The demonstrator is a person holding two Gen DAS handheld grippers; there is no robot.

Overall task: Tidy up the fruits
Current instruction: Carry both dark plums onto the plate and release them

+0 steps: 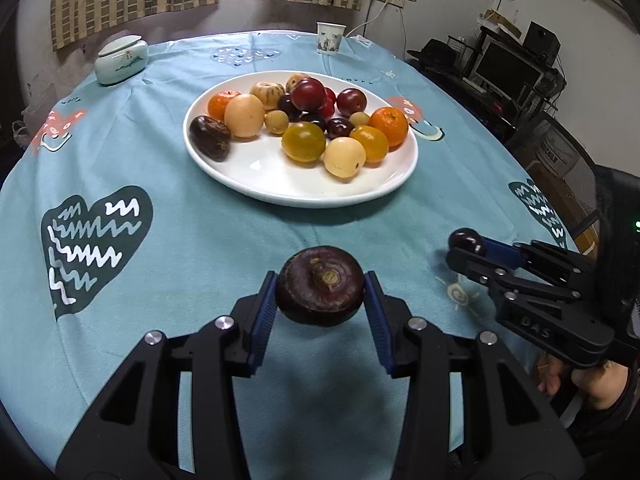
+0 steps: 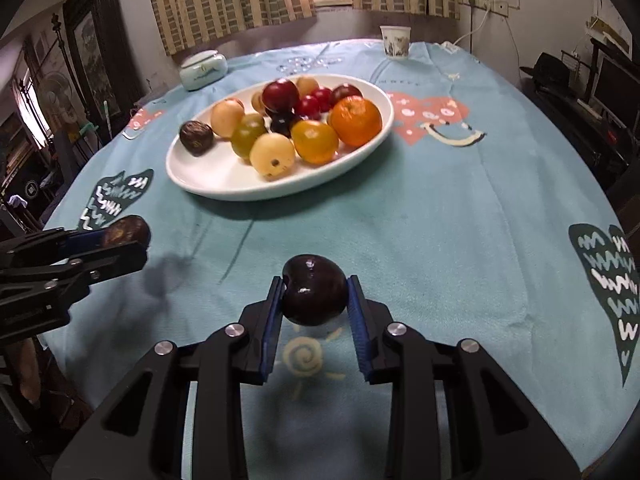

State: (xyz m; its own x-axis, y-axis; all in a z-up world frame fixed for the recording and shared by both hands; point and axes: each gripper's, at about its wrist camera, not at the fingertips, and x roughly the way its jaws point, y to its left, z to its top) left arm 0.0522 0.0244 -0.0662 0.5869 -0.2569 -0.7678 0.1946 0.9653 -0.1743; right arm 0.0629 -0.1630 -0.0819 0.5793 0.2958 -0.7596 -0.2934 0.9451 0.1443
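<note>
My left gripper (image 1: 320,294) is shut on a dark brown water chestnut (image 1: 320,290), held just above the tablecloth in front of the plate. The same chestnut (image 2: 126,232) shows at the left of the right wrist view, in the left gripper (image 2: 124,240). My right gripper (image 2: 315,294) is shut on a dark purple plum (image 2: 315,290); in the left wrist view that plum (image 1: 464,240) sits at the right gripper (image 1: 466,246) tips. A white plate (image 1: 256,168) beyond both holds several fruits: oranges, yellow and red plums, pale round fruits and a dark wrinkled one (image 1: 210,138).
The round table wears a light blue cloth (image 1: 200,240) with heart prints. At the far edge stand a lidded ceramic jar (image 1: 121,60) and a paper cup (image 1: 330,38). A dark chair (image 1: 560,168) and a desk with a monitor (image 1: 504,68) lie to the right.
</note>
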